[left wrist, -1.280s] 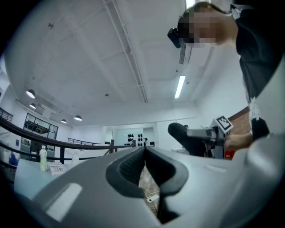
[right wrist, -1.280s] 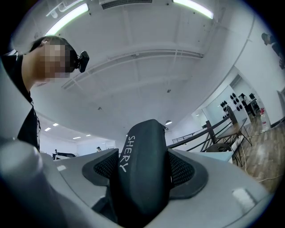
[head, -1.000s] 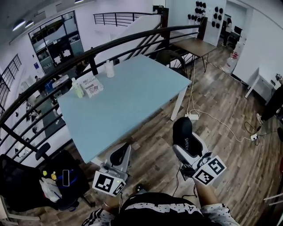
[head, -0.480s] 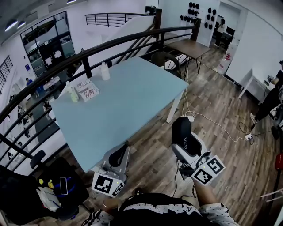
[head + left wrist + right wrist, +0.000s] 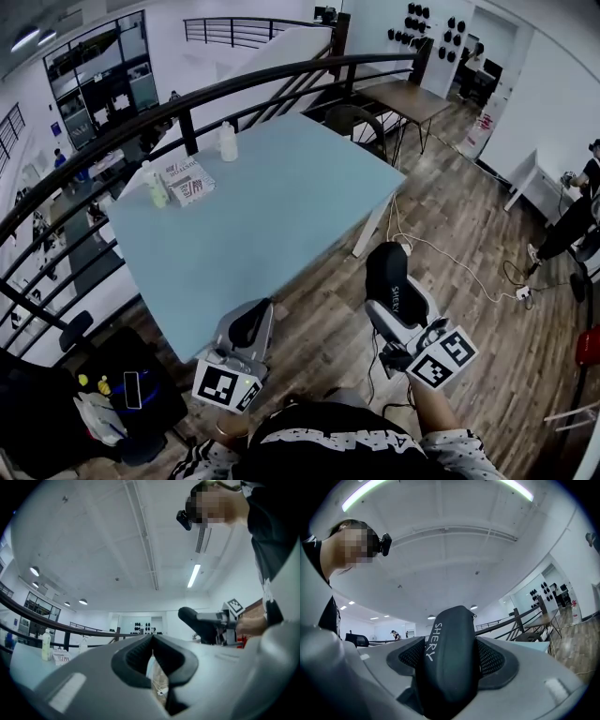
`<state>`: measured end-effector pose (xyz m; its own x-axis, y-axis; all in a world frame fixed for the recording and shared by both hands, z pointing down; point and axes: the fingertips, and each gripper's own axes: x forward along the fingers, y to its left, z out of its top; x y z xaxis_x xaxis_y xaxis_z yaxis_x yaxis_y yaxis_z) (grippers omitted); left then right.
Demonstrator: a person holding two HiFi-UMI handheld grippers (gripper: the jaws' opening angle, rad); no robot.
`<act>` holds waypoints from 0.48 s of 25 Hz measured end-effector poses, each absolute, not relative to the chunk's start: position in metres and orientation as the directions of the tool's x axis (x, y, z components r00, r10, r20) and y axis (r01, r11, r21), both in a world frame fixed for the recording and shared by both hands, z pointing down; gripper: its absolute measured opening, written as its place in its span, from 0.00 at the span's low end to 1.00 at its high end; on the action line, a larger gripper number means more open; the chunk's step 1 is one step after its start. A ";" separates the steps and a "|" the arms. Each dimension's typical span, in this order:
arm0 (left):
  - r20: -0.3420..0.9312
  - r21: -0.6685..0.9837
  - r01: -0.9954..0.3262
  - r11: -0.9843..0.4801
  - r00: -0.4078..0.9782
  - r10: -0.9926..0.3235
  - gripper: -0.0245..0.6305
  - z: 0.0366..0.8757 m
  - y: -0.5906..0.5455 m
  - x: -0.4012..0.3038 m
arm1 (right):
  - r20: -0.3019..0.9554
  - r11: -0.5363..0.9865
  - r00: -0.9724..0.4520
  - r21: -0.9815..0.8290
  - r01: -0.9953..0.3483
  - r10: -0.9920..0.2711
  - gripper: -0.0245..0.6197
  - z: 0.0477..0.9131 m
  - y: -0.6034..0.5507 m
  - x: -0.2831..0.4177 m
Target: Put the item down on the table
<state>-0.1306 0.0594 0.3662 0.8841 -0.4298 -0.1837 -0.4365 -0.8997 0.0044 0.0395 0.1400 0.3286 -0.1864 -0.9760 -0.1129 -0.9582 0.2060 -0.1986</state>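
My right gripper (image 5: pixel 392 302) is shut on a black zip case (image 5: pixel 386 278) lettered SHERY, held upright over the wood floor, right of the table's near corner. In the right gripper view the black case (image 5: pixel 451 660) fills the gap between the two jaws. My left gripper (image 5: pixel 247 328) is shut with nothing in it, below the near edge of the light blue table (image 5: pixel 272 216). Its pads (image 5: pixel 140 656) meet at the tips in the left gripper view, where the right gripper and case (image 5: pixel 194 620) show at right.
On the table's far left stand a green bottle (image 5: pixel 156 186), a printed box (image 5: pixel 190 181) and a white bottle (image 5: pixel 228 143). A black railing (image 5: pixel 187 103) runs behind it. A power strip with white cables (image 5: pixel 405 247) lies on the floor. Bags (image 5: pixel 122 394) sit lower left.
The head view has shifted slightly; the table sits a little lower and further left in the frame. Both grippers hold about the same places, the right one still shut on the case.
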 end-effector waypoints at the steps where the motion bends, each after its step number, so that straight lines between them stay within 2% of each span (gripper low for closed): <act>1: -0.188 0.006 -0.436 -0.900 0.883 -0.430 0.04 0.366 0.060 -0.132 | -0.107 0.206 -0.188 -0.194 -0.959 -0.976 0.58 0.329 0.139 0.038; 6: -0.203 0.013 -0.473 -0.881 0.861 -0.466 0.04 0.366 0.054 -0.147 | -0.092 0.211 -0.197 -0.180 -0.961 -0.976 0.58 0.332 0.128 0.039; 12: -0.203 -0.001 -0.598 -0.802 0.785 -0.585 0.04 0.361 0.032 -0.181 | -0.113 0.322 -0.305 -0.189 -0.928 -0.946 0.58 0.330 0.083 0.027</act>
